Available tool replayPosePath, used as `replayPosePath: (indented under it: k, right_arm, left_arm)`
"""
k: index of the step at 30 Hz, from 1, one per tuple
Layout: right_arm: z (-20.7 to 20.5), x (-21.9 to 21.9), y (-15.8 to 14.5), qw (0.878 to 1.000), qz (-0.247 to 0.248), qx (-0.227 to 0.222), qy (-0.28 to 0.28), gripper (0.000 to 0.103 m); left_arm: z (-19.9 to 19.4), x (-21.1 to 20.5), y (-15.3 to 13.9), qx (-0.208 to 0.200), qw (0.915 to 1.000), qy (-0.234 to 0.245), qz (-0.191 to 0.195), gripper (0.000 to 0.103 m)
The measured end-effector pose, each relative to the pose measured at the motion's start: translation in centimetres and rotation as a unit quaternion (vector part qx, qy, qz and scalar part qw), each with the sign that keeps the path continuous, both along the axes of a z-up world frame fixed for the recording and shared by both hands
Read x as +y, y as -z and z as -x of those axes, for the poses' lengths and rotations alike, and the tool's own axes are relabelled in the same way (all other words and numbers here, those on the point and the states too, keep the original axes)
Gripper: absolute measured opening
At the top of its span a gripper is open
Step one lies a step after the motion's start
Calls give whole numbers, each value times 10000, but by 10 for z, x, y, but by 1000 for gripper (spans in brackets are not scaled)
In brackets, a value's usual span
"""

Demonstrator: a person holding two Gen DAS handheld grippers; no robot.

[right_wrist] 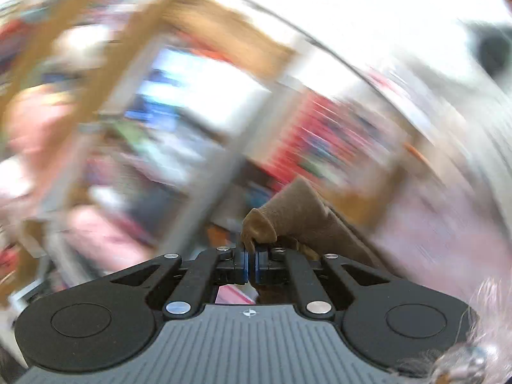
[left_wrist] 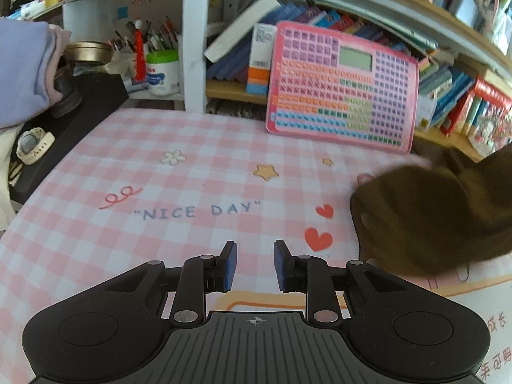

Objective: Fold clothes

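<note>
Reading "NICE DAY", tablecloth [left_wrist: 160, 166] under parted left fingers [left_wrist: 229, 267]; right fingers [right_wrist: 244, 264] pinching brown garment [right_wrist: 297, 214].

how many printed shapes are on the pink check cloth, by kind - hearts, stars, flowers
On the pink check cloth, in the left wrist view:
hearts: 2 (large red heart, small red heart)
stars: 2 (large yellow star, small yellow star)
flowers: 1 (white flower)
total: 5
The brown garment may hide more.
</note>
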State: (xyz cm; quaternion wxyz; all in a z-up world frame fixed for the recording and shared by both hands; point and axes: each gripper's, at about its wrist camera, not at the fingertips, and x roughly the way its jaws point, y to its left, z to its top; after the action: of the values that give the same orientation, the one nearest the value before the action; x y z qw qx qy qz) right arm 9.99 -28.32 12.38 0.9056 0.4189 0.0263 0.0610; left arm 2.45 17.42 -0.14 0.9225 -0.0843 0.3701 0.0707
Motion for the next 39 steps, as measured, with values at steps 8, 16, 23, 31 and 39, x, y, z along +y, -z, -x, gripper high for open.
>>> replayPosePath:
  k: [8,16,23,31,39]
  right_arm:
    - [29,125,-88,9363,1797,-1094,-2811,4]
    - [63,282,121,7869,2885,2426,-4886,4]
    - [101,348,155,7407,3242,2623,-5267,5]
    - [109,357,147,7483,3255,2519,-5203,40]
    - [103,272,113,8428,2392,2881,-3866,49]
  left_arm:
    - [28,53,4,-151,9986,-445,247,25]
    - [59,94,28,189,9963,-622,555,25]
    - [64,107,25,155,9982,-353,465,26]
    - [48,107,18,-104,9983,121,561,30]
    - [7,76,36,-124,9919,949,833,30]
